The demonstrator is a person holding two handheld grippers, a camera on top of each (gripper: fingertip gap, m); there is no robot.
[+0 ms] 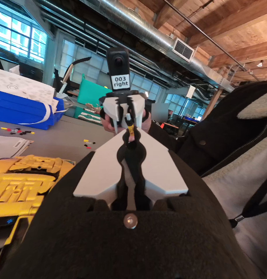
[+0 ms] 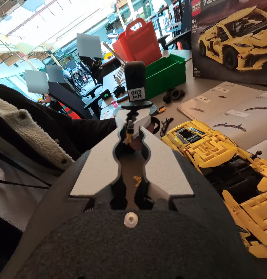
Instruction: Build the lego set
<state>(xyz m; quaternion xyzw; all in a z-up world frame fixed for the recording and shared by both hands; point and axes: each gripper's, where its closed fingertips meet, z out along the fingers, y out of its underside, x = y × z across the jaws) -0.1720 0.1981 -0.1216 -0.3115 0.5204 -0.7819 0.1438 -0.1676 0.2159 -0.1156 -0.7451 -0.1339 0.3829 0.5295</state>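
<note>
A small upright Lego piece (image 1: pixel 131 130), yellow below with a grey pin on top, is held in the air between my two grippers, which face each other. My left gripper (image 1: pixel 131 132) is shut on its yellow part. In the right wrist view the piece (image 2: pixel 129 135) stands between the tips of my right gripper (image 2: pixel 131 130), whose jaws are a little apart around it, with a gap on one side. The yellow Lego car (image 2: pixel 205 152) lies on the table to the right of my right gripper and also shows in the left wrist view (image 1: pixel 24 181).
The Lego box (image 2: pixel 235 39) stands at the back right, with the open instruction booklet (image 2: pixel 220 105) in front of it. A green bin (image 2: pixel 164 74), a red bag (image 2: pixel 138 42) and black tyres (image 2: pixel 173 95) are behind. Loose pieces (image 1: pixel 18 131) lie by a blue bin (image 1: pixel 24 108). The tips of both grippers are at nearly the same place.
</note>
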